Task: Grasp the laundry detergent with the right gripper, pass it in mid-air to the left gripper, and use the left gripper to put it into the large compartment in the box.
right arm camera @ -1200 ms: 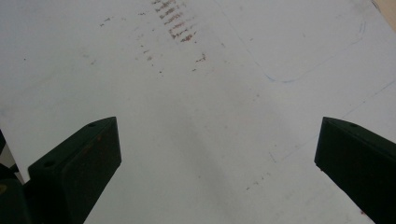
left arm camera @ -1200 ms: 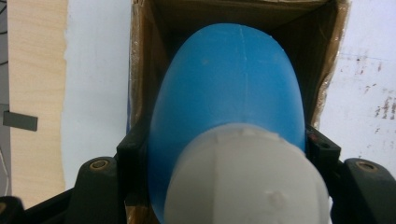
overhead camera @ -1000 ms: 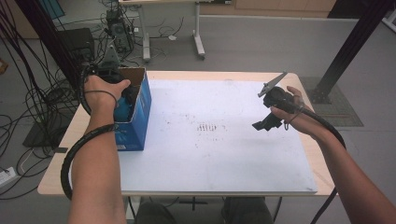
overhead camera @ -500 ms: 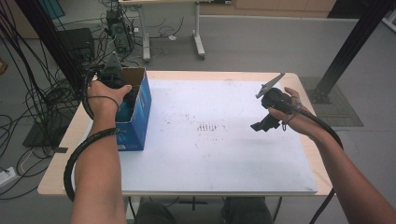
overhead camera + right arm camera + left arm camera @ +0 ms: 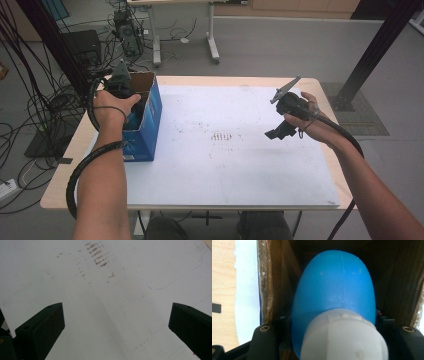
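The left hand-held gripper [image 5: 334, 340] is clamped on a blue bottle [image 5: 334, 287] with a white cap [image 5: 344, 337], its black jaws pressing the bottle's sides just above the cap. The bottle points down into an open blue cardboard box [image 5: 147, 122], brown inside, which stands on the table [image 5: 225, 175] at its left edge. In the high view the left hand [image 5: 114, 107] sits over the box's open top. Well apart on the right, the right hand-held gripper [image 5: 115, 325] hangs above the bare white table surface with its jaws spread wide and nothing between them.
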{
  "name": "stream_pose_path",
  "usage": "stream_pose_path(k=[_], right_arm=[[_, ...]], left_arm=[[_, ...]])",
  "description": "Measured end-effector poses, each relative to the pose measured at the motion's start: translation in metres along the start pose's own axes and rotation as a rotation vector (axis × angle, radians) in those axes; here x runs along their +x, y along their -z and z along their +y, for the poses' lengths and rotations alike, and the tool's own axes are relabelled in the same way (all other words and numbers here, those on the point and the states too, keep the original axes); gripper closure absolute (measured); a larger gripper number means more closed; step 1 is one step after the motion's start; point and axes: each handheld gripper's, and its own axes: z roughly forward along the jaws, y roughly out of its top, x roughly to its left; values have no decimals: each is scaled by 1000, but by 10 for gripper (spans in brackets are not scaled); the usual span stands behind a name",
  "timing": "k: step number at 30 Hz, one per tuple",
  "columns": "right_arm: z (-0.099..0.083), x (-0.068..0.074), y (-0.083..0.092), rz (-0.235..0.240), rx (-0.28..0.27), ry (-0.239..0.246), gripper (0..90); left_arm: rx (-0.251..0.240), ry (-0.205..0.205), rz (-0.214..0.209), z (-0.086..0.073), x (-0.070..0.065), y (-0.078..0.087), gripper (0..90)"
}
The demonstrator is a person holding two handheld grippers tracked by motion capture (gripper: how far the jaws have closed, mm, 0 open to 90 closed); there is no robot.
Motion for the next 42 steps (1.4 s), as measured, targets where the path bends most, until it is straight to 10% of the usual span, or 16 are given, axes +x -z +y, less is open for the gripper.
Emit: stream_pose_path(k=[42], right_arm=[[1, -3, 10, -36, 8, 7, 4]], left_arm=[[-6, 2, 4, 0, 0, -1, 362]])
